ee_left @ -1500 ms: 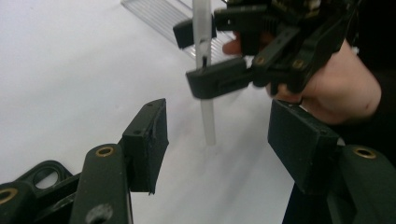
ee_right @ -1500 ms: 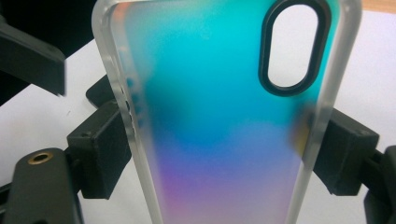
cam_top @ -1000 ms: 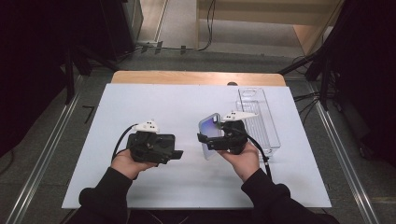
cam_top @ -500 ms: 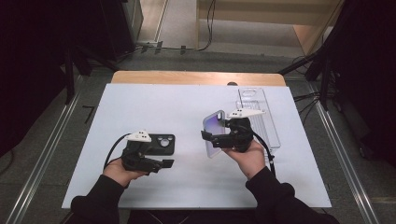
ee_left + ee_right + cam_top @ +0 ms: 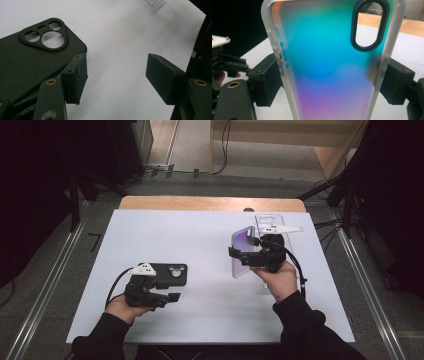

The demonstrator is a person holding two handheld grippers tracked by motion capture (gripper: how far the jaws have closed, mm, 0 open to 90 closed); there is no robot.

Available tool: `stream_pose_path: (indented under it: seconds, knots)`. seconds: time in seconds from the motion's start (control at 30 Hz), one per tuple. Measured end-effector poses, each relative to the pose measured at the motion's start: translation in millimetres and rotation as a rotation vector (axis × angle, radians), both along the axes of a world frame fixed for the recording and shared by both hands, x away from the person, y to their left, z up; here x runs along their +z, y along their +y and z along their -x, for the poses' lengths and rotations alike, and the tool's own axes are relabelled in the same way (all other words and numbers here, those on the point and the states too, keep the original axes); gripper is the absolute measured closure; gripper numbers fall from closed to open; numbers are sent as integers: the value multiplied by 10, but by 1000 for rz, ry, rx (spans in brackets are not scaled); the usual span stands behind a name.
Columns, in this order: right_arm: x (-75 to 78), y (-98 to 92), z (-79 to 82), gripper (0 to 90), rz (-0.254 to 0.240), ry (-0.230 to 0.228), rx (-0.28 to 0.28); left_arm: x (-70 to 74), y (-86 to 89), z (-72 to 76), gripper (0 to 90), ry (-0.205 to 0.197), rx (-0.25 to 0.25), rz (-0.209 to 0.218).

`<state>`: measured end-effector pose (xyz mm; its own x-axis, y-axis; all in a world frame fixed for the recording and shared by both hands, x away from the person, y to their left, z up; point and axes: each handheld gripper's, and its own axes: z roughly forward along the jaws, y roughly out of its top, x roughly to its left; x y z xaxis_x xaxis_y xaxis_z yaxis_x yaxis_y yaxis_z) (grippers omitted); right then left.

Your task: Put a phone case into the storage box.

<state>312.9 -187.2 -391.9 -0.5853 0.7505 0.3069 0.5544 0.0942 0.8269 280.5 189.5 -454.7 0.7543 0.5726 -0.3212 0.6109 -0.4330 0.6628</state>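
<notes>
Landmark: the white rectangular table mat (image 5: 200,250) covering the tabletop.

The right gripper (image 5: 250,257), held in the person's right hand (image 5: 280,280), sits above the right half of the mat. Its jaws are clamped on the two long edges of an iridescent blue-to-purple translucent phone case with a frosted rim (image 5: 329,65). The case stands upright, clear of the mat surface, with its black-ringed oval camera cutout (image 5: 369,25) toward the top in the right gripper view. Behind this gripper, at the mat's far right edge, lies a clear plastic tray (image 5: 267,220).

The left gripper (image 5: 167,292), held in the left hand (image 5: 125,307), is low over the near left part of the mat. Its jaws stand apart with bare mat between them; nothing is gripped. A matte black phone case with a rounded triangular camera cutout (image 5: 32,57) lies flat on the mat; one jaw overlaps its corner, and contact cannot be confirmed.
</notes>
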Motion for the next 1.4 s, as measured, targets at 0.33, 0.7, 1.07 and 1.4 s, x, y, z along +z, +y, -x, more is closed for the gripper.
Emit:
stream_pose_path:
  seconds: [0.33,0.7,1.07,1.4]
  knots:
    - [150,-213,-122,151,17,-9,-68,-19,65,29,340,-2,29,5]
    - [208,-538,-289,151,42,-18,-172,-28,113,39,339,-10,50,20]
    - [198,-653,-551,151,91,-14,-241,-23,93,41,339,-18,40,14]
    - [197,-743,-863,151,85,8,-294,-41,95,26,339,-18,45,-5]
